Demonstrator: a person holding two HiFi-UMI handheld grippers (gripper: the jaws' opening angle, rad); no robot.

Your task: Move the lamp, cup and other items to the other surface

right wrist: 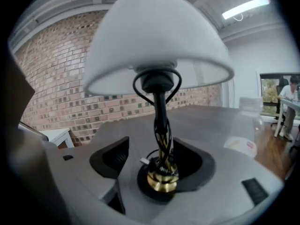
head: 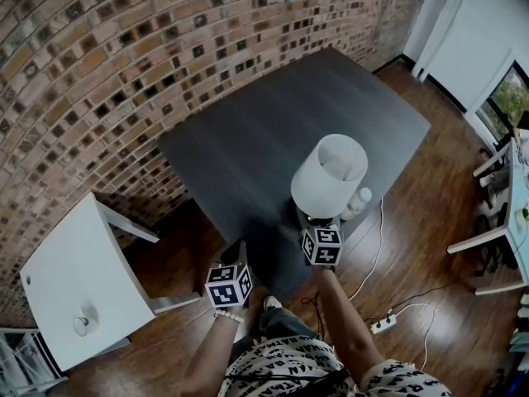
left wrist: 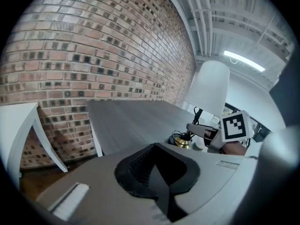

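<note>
1. The left gripper [left wrist: 157, 165] fills the lower part of the left gripper view. Its black pads are pressed together, with nothing between them.
2. Ahead lies a dark grey table [left wrist: 131, 121], its top bare on the near side.
3. A brick wall [left wrist: 93, 55] runs behind the table.
4. A white side table [left wrist: 16, 121] stands at the left edge, apart from the grey one.
5. A lamp [left wrist: 208, 88] with a white shade stands upright at the right of the grey table. Its brass base [left wrist: 183, 142] has dark cord looped about it.
6. The right gripper [left wrist: 199, 131], bearing its marker cube [left wrist: 233, 125], reaches in at the lamp's base.
7. A ceiling strip light [left wrist: 243, 60] is lit.
</note>
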